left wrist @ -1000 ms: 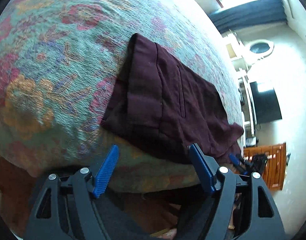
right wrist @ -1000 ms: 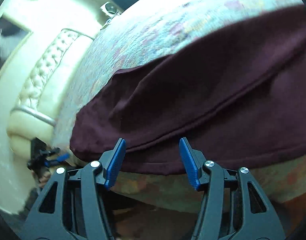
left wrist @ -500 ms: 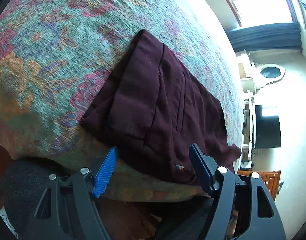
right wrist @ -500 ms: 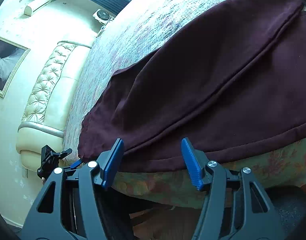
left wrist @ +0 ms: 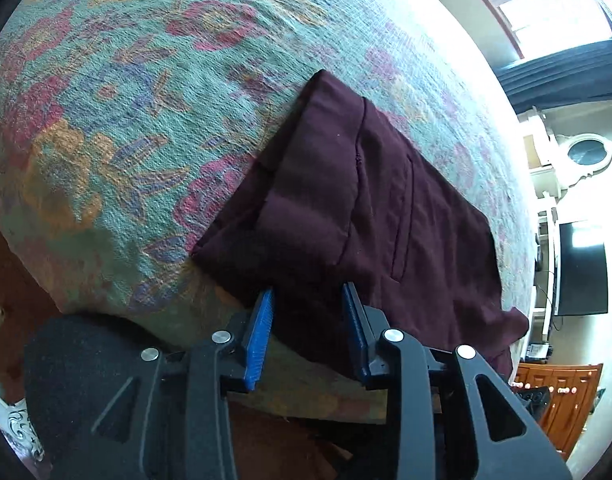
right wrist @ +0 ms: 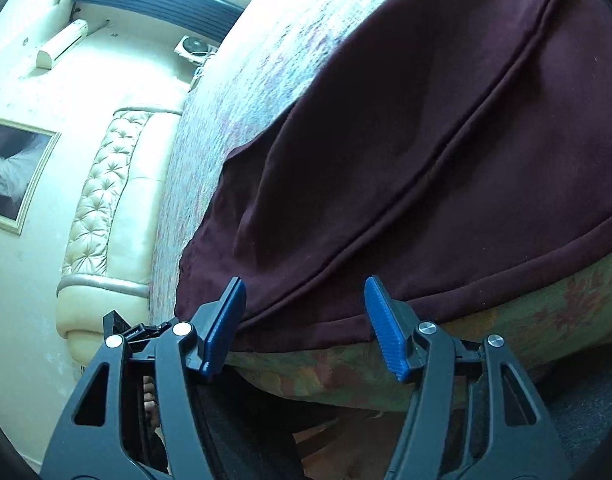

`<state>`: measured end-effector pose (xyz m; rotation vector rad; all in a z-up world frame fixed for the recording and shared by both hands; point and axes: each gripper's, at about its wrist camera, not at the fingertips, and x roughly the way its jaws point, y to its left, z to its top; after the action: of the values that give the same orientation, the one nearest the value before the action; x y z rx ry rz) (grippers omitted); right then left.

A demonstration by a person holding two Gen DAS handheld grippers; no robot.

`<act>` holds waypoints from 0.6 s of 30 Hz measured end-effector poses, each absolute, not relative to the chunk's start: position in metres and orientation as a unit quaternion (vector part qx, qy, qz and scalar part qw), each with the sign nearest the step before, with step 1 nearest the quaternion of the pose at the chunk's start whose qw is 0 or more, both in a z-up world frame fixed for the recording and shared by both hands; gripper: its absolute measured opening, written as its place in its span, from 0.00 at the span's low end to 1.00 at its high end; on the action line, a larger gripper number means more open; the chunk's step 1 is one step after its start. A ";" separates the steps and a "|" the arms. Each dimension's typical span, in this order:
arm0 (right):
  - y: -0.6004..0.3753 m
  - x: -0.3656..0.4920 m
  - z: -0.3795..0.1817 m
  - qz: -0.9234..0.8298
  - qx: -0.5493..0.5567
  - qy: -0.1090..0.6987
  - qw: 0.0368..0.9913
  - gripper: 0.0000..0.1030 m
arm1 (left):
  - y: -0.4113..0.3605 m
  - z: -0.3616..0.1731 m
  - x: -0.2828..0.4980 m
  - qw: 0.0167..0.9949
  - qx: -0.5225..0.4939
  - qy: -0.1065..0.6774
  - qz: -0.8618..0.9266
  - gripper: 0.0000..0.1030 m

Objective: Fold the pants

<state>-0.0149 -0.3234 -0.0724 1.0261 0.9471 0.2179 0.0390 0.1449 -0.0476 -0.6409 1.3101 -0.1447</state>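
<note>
Pinching both near corners at the same time looks like the way to do this step well: each gripper should take the full thickness of cloth at the bed's edge, so the layers lift together and the fold lands straight.

The pants, dark maroon, lie flat on the flowered bedspread, their near hem drooping over the bed's front edge. In the left wrist view they spread from the centre toward 3 o'clock, waistband end at about 12.

The left gripper is narrowing, its jaws closing with the hem between the blue pads; whether they press the cloth yet I cannot tell.

The right gripper stands fairly wide, holding nothing, with the pants' lower edge just beyond its tips and the corner near its 10 o'clock.
</note>
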 end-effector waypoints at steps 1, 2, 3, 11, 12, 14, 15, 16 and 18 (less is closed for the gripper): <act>-0.323 -0.014 -0.072 0.102 0.476 0.433 0.759 0.60 | 0.145 -0.047 0.040 0.745 -0.292 0.596 -0.064 0.34; -0.323 -0.013 -0.072 0.102 0.479 0.429 0.759 0.60 | 0.144 -0.046 0.041 0.747 -0.288 0.596 -0.062 0.34; -0.320 -0.011 -0.072 0.103 0.483 0.425 0.758 0.60 | 0.142 -0.044 0.040 0.748 -0.287 0.596 -0.060 0.34; -0.313 0.001 -0.085 0.053 0.486 0.433 0.757 0.04 | 0.144 -0.040 0.038 0.757 -0.284 0.586 -0.046 0.24; -0.311 -0.002 -0.083 0.051 0.488 0.427 0.759 0.04 | 0.148 -0.038 0.037 0.758 -0.290 0.583 -0.043 0.23; -0.307 -0.010 -0.073 0.055 0.484 0.417 0.768 0.04 | 0.155 -0.032 0.034 0.761 -0.298 0.574 -0.039 0.23; -0.304 -0.016 -0.070 0.058 0.490 0.413 0.766 0.04 | 0.159 -0.030 0.033 0.763 -0.299 0.571 -0.037 0.22; -0.302 -0.020 -0.071 0.060 0.495 0.413 0.762 0.04 | 0.162 -0.030 0.032 0.765 -0.300 0.569 -0.036 0.22; -0.292 -0.027 -0.081 0.064 0.492 0.429 0.755 0.04 | 0.168 -0.033 0.031 0.769 -0.293 0.567 -0.033 0.22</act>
<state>-0.0273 -0.2923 -0.0807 1.0732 0.9367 0.1398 0.0309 0.1676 -0.0329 -0.6347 1.2295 -0.0721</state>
